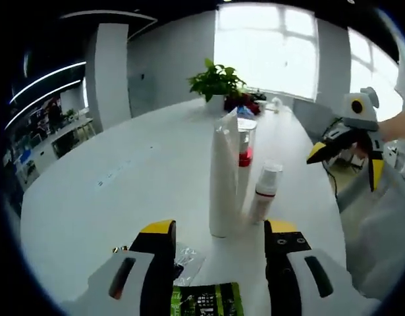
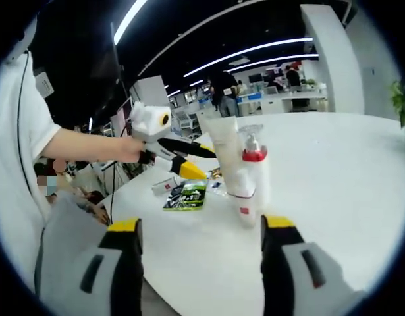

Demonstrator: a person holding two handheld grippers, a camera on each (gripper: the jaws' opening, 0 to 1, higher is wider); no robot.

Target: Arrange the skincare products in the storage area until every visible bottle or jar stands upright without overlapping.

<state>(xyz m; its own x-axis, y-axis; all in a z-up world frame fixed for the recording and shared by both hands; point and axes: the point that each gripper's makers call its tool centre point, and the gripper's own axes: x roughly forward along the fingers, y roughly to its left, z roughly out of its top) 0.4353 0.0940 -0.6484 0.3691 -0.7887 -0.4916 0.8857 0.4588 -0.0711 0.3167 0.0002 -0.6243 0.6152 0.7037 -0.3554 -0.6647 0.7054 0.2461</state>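
Left gripper view looks along the left tongs, whose yellow-tipped jaws stand spread wide with nothing between them, hovering over the white bench. Just ahead, near the middle of the bench, the skincare products stand upright in a tight cluster: a tall white tube on its cap, a pump bottle with a red collar right behind it, and a short white bottle with a clear cap just beside the tube on the right. Whether they touch one another cannot be told. Below the jaws lie a green-and-black sachet and a crumpled clear wrapper, flat on the bench. A potted plant sits at the far edge near the window. The right tongs hang in the air at the right, held in a person's hand, jaws parted and empty.

In the right gripper view, the right tongs show the same open spread, with the tube and red-collared pump bottle standing ahead between the jaw tips. The left tongs come in from the left, gripped by a hand, above the sachet.
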